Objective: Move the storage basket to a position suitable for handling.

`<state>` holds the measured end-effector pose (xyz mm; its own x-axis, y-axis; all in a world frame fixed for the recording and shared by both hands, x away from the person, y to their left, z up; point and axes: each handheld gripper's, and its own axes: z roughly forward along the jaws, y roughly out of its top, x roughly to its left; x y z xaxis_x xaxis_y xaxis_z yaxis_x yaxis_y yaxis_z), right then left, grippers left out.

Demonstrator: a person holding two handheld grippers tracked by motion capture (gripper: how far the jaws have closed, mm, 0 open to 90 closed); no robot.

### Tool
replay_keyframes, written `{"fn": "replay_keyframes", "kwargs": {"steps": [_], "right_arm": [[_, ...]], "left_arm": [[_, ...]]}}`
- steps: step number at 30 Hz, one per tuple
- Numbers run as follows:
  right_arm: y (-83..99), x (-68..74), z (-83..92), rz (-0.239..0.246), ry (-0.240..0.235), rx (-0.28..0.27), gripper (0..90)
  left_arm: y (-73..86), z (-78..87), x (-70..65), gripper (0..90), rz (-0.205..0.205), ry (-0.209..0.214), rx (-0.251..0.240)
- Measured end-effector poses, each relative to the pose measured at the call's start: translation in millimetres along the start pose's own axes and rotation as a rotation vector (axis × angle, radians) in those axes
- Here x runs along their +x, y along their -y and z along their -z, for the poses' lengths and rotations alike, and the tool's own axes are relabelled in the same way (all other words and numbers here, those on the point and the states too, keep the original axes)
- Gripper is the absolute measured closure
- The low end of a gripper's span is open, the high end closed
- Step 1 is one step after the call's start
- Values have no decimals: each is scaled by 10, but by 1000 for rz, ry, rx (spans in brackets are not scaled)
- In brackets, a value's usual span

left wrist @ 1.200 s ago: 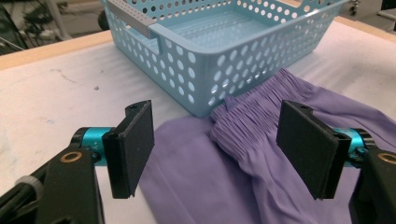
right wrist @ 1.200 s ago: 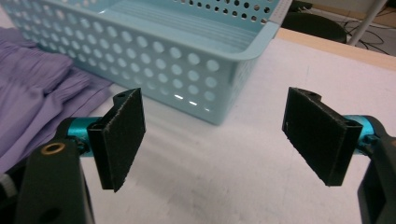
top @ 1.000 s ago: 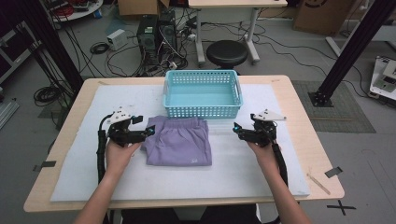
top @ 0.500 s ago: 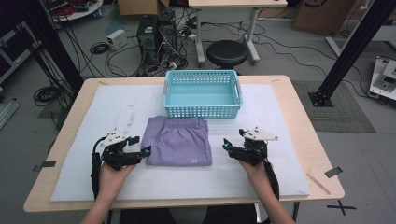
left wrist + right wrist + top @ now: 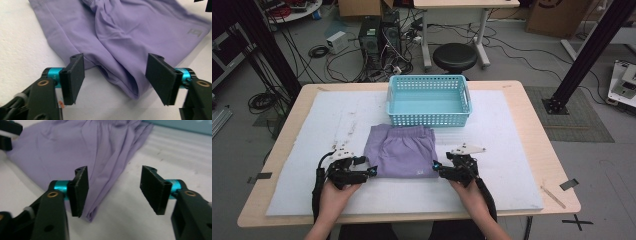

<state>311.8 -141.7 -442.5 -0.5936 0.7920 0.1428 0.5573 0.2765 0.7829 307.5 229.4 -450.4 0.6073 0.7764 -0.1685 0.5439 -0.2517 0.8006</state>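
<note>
The wooden table (image 5: 532,130) carries a white foam mat (image 5: 512,165) that covers most of its top. On the mat, close to the far edge and about midway along it, stands a light blue slotted basket (image 5: 429,116), with nothing seen inside it. Just in front of the basket, its waistband nearly meeting the basket's near wall, the purple shorts (image 5: 401,150) lie flat, hems toward the near edge.

The left gripper (image 5: 373,171) sits at the shorts' near left corner. Its jaws have just been closing but stand apart, released, with the folded hem corner between them and no pad pressing on it.

The right gripper (image 5: 435,168) sits at the near right corner. Its jaws have likewise been closing yet remain apart; the fabric edge lies beside one pad, ungripped.

A thin wooden stick (image 5: 550,194) lies near the table's near right corner, well apart from the shorts.
</note>
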Motion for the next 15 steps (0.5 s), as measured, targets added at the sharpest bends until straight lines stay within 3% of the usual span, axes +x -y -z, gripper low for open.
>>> {"fn": "replay_keyframes", "kwargs": {"steps": [4, 7, 13, 15], "right_arm": [[39, 81, -90, -10, 6, 70, 451], [36, 115, -95, -1, 10, 87, 509], [41, 159, -95, -24, 2, 112, 521], [37, 162, -88, -33, -12, 120, 564]], "left_arm": [[-3, -22, -8, 389, 23, -3, 16], [-2, -31, -10, 442, 36, 9, 34], [0, -24, -45, 479, 92, 0, 36], [-2, -28, -72, 516, 85, 9, 46]]}}
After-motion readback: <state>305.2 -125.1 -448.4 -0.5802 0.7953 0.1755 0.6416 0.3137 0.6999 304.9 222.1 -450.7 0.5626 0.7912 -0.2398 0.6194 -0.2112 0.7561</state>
